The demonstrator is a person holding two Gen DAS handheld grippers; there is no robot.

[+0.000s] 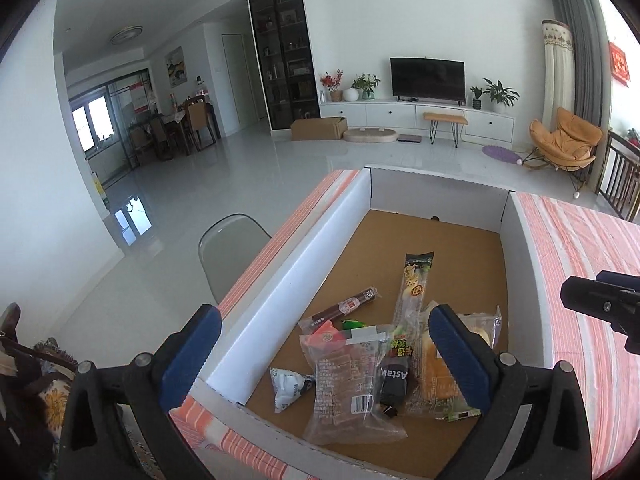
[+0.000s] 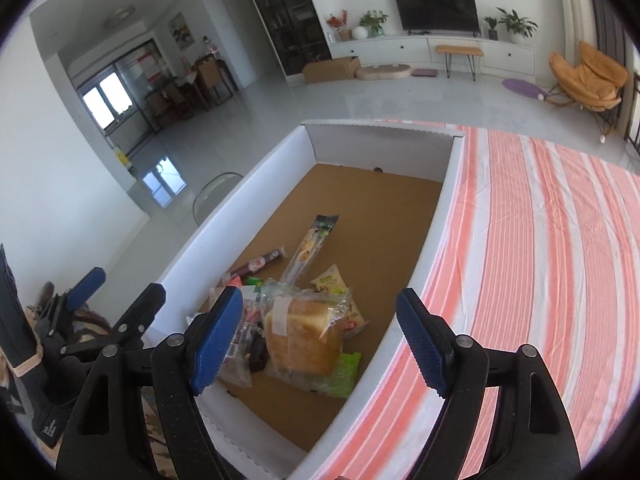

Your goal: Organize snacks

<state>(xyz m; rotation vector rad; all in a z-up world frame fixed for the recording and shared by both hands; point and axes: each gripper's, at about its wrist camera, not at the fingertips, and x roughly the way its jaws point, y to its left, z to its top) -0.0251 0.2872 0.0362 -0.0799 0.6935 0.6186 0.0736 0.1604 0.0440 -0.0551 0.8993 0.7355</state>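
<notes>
Both your grippers are spread wide, nothing held. Snacks sit piled at the near end of the box (image 2: 448, 184), far half bare.

Right gripper (image 2: 320, 344) hangs right over the bread (image 2: 306, 340); loaf lies between the pads, long axis running roughly 11 to 5 in that view. Left gripper (image 1: 326, 354) straddles the box's left wall, with the brown pack (image 1: 346, 384) between its pads, sausage (image 1: 344, 308) at 12, long stick pack (image 1: 414, 288) at 1.

My read: right hand is nearer the bread, so take it from there, jaws across the short side.
</notes>
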